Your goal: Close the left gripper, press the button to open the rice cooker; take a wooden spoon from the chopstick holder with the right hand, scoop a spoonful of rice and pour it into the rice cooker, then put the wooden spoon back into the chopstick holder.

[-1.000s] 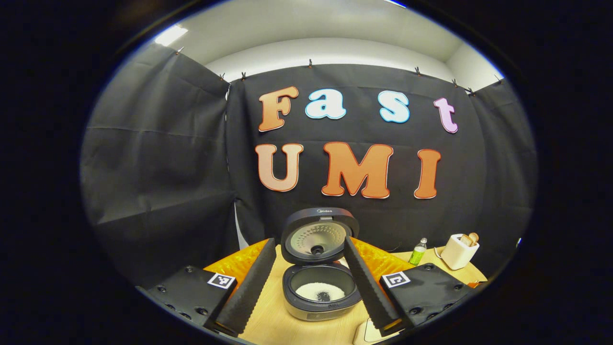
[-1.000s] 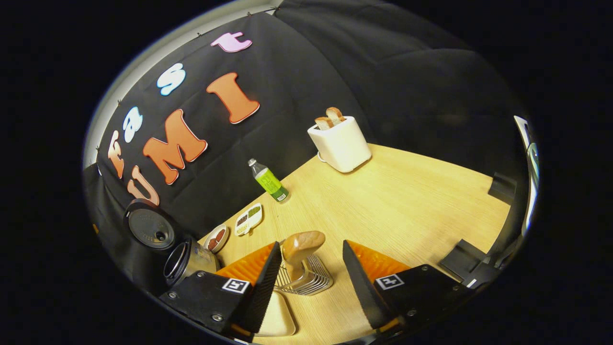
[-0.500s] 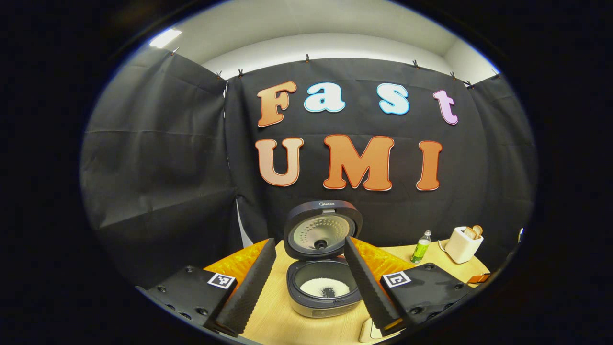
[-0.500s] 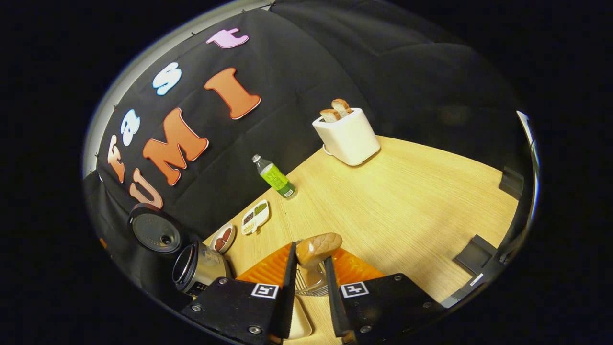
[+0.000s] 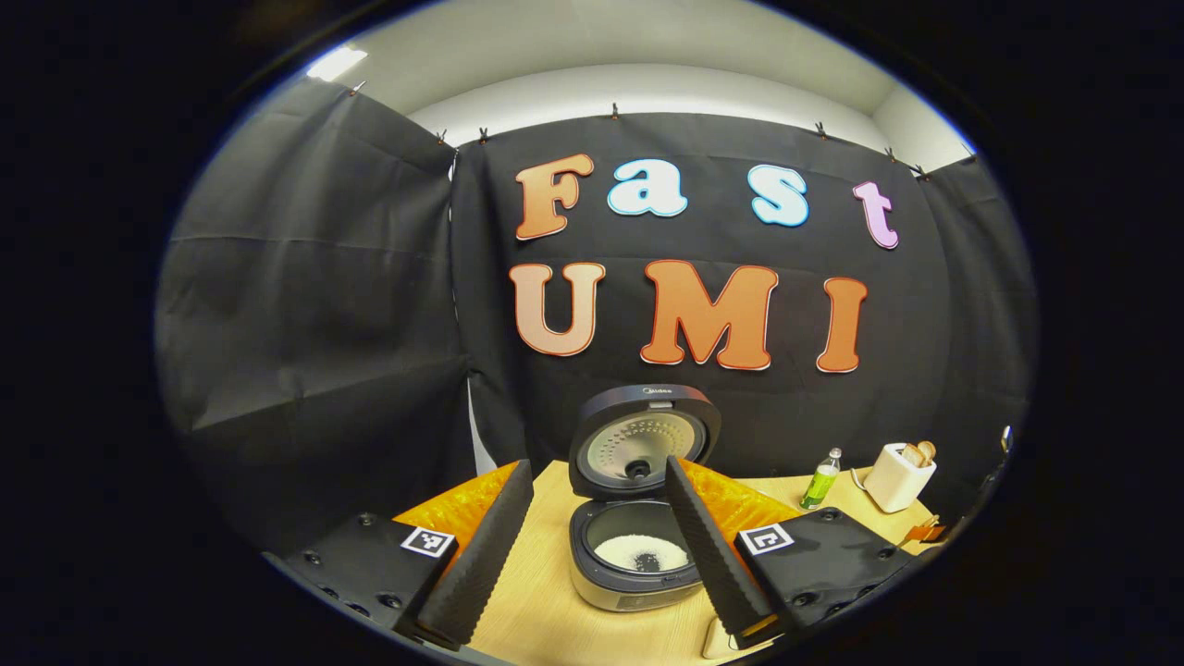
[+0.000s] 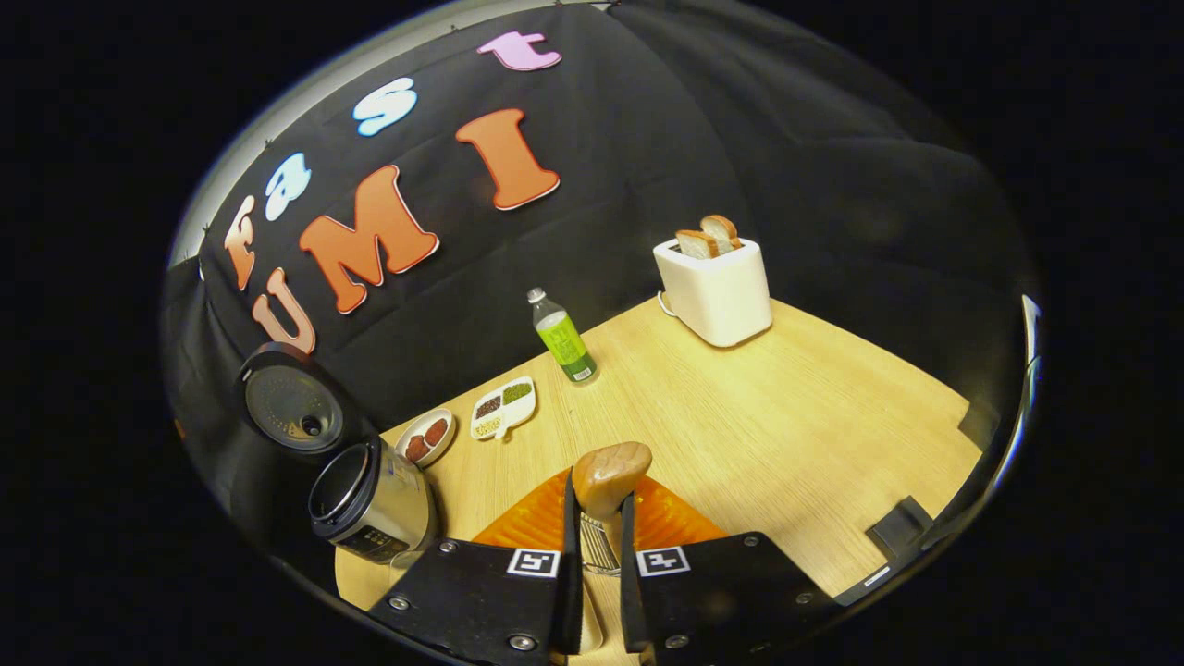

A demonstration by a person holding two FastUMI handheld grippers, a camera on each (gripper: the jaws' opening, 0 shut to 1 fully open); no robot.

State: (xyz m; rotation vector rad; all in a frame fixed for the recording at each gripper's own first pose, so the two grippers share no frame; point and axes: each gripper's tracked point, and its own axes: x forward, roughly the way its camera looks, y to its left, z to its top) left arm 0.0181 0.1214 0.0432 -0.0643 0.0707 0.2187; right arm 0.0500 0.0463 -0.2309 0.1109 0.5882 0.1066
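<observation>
Now the right gripper has closed on the wooden spoon, which stands in the chopstick holder; lifting it out comes next. Ahead of the left gripper, fingers apart, the rice cooker gapes open. Left of the spoon sit two dishes; beyond, bottle and toaster, well clear.

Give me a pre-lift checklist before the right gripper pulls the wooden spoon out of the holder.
1. Rice cooker lid up: ok.
2. Right gripper jaws closed on the wooden spoon: ok.
3. Spoon free of the chopstick holder: not ok, its lower part sits among the wires.
4. Rice already in the cooker pot: ok, a white patch shows.
5. Left gripper away from the cooker opening: ok, jaws open, short of it.
6. Rice supply to scoop from: cannot tell.
</observation>
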